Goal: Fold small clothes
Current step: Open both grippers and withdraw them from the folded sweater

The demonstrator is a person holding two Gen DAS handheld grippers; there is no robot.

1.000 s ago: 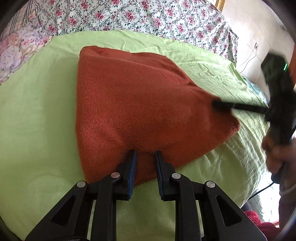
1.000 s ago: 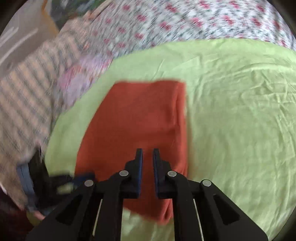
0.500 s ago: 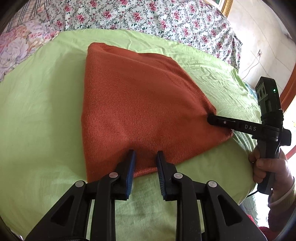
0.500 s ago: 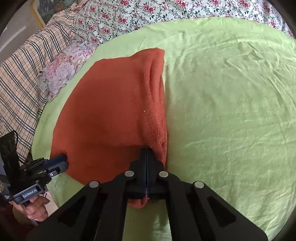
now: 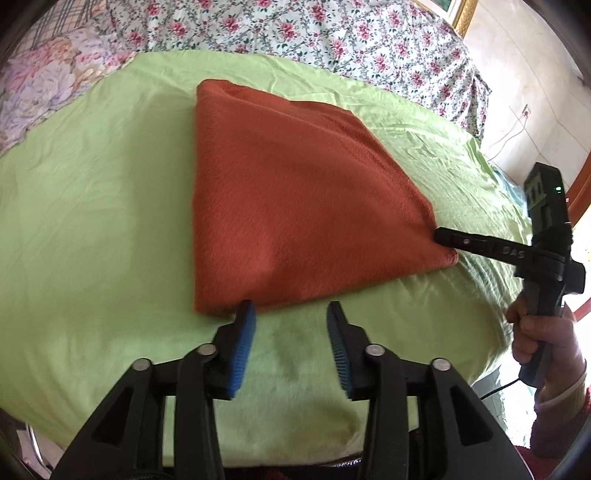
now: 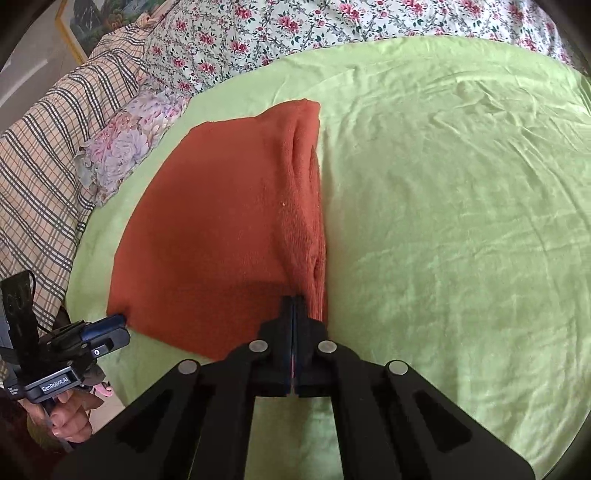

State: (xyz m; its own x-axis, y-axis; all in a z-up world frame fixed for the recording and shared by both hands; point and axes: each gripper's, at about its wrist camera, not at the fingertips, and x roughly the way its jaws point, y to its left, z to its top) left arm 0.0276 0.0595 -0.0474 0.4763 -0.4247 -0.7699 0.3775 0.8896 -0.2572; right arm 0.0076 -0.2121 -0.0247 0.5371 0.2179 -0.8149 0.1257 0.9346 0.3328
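A rust-orange knit garment lies folded on a green sheet. My left gripper hovers at the garment's near edge with its jaws opening. Only green sheet shows between its blue pads, and one tip just overlaps the hem. In the right wrist view the garment has a thick folded edge along its right side. My right gripper is shut on the near end of that edge, with a sliver of fabric between the pads. The left wrist view shows that right gripper pinching the garment's right corner. The left gripper sits by the garment's near left corner.
Floral bedding runs along the far side, and a plaid blanket and a floral pillow lie to the left. A person's hand holds the right gripper's handle beyond the bed's edge. Wide green sheet extends to the garment's right.
My left gripper has let go of the garment's near edge, drawn back and widened its jaws. My right gripper came down and closed on the garment's right corner.
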